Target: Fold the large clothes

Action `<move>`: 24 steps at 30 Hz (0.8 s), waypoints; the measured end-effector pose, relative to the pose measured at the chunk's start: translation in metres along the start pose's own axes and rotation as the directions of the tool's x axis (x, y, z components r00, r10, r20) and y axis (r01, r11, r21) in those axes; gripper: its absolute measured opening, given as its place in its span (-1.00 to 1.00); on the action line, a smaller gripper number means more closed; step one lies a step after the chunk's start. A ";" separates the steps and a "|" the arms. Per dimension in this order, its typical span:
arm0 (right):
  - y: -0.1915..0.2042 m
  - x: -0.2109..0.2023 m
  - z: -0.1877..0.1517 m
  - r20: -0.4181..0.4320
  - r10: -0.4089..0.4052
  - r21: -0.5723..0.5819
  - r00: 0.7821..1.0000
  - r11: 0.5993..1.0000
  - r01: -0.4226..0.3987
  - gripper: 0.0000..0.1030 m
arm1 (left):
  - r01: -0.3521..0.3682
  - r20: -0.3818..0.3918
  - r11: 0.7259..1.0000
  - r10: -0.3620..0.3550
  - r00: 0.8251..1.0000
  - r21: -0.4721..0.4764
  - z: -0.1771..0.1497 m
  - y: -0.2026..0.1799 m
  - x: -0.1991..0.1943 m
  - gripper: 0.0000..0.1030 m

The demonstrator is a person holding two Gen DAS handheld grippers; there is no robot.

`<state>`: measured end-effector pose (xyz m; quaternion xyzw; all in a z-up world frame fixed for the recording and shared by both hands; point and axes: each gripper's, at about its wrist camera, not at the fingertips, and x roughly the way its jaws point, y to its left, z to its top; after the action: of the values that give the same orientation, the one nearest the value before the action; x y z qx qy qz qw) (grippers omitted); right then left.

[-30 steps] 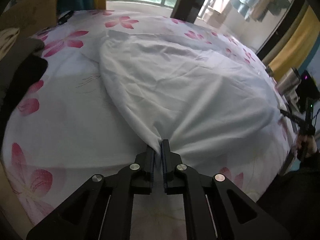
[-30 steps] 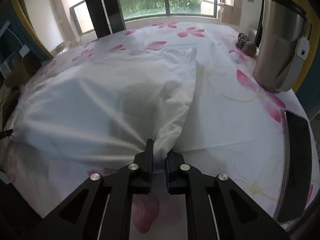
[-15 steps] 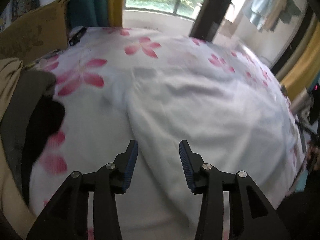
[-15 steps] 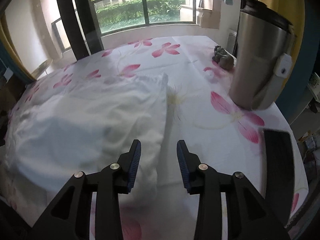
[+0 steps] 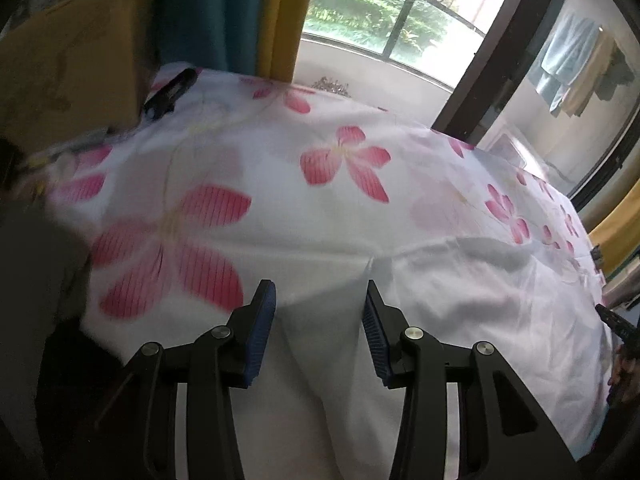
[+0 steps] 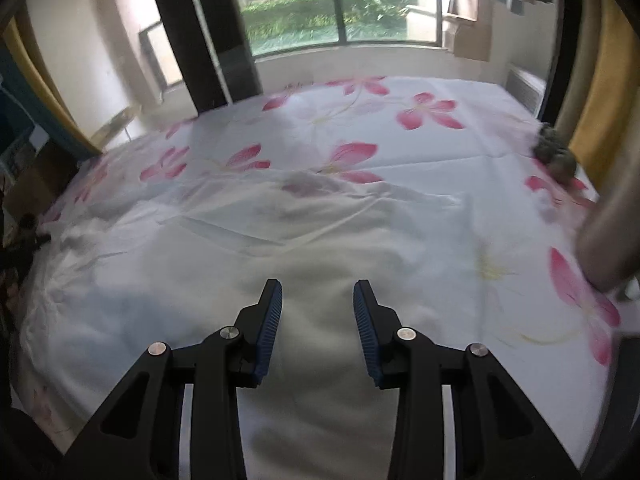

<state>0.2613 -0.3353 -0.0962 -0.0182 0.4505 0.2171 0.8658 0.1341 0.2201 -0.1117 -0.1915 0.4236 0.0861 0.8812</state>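
Left wrist: floral bedsheet (image 5: 320, 208), cardboard box (image 5: 68, 64), window (image 5: 372, 12).

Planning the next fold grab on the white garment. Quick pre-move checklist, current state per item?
1. Left gripper empty: ok, jaws apart, nothing pinched.
2. Right gripper empty: ok, jaws apart, nothing pinched.
3. White garment resting on floral bedsheet: ok, wrinkled though.
4. Garment's top edge visible for a grab: ok, in the left wrist view.
5. Steel flask clear of the garment: ok, off to its right.
6. Fold aligned: cannot tell, near part hidden by the grippers.
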 end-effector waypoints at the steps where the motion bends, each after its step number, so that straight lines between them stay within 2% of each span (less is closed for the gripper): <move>1: 0.002 0.007 0.001 -0.014 -0.012 -0.010 1.000 1.000 0.012 -0.29 | -0.029 -0.003 0.999 0.030 1.000 0.012 0.006 -0.002 0.003 -0.12; 4: 0.004 0.017 0.004 -0.013 -0.048 -0.029 0.999 0.998 0.048 -0.28 | -0.109 0.039 0.994 0.109 0.993 0.020 0.019 -0.006 0.002 -0.12; 7: 0.002 0.018 0.006 -0.013 -0.057 -0.014 0.998 0.998 0.057 -0.28 | -0.183 0.144 0.981 0.174 0.974 0.055 0.030 -0.025 -0.016 -0.12; 8: 0.002 0.018 0.007 -0.013 -0.058 -0.010 0.998 0.998 0.058 -0.28 | -0.181 0.183 0.980 0.163 0.970 0.086 0.033 -0.039 -0.025 -0.12; 10: 0.002 0.016 0.006 -0.010 -0.066 -0.009 0.998 0.998 0.066 -0.28 | -0.133 0.198 0.982 0.105 0.974 0.131 0.034 -0.060 -0.032 -0.12; 14: 0.001 0.007 0.004 0.018 -0.081 0.020 0.997 0.997 0.081 -0.28 | 0.015 0.108 0.966 -0.044 0.993 0.258 0.026 -0.117 -0.020 -0.12; 16: 0.002 0.002 0.003 0.038 -0.080 0.035 0.996 0.996 0.079 -0.28 | 0.058 0.057 0.953 -0.079 0.995 0.298 0.019 -0.139 -0.008 -0.12; 21: 0.002 -0.008 0.001 0.070 -0.061 0.054 0.996 0.997 0.057 -0.28 | 0.114 -0.046 0.921 -0.105 0.993 0.372 0.007 -0.184 0.027 -0.12; 24: -0.001 -0.008 -0.001 0.072 -0.047 0.052 0.996 0.998 0.043 -0.28 | 0.126 -0.089 0.914 -0.099 0.991 0.385 0.007 -0.199 0.046 -0.12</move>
<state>0.2570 -0.3390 -0.0903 0.0015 0.4233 0.1866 0.8866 0.2307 0.0412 -0.0911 -0.0396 0.4501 -0.0572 0.8903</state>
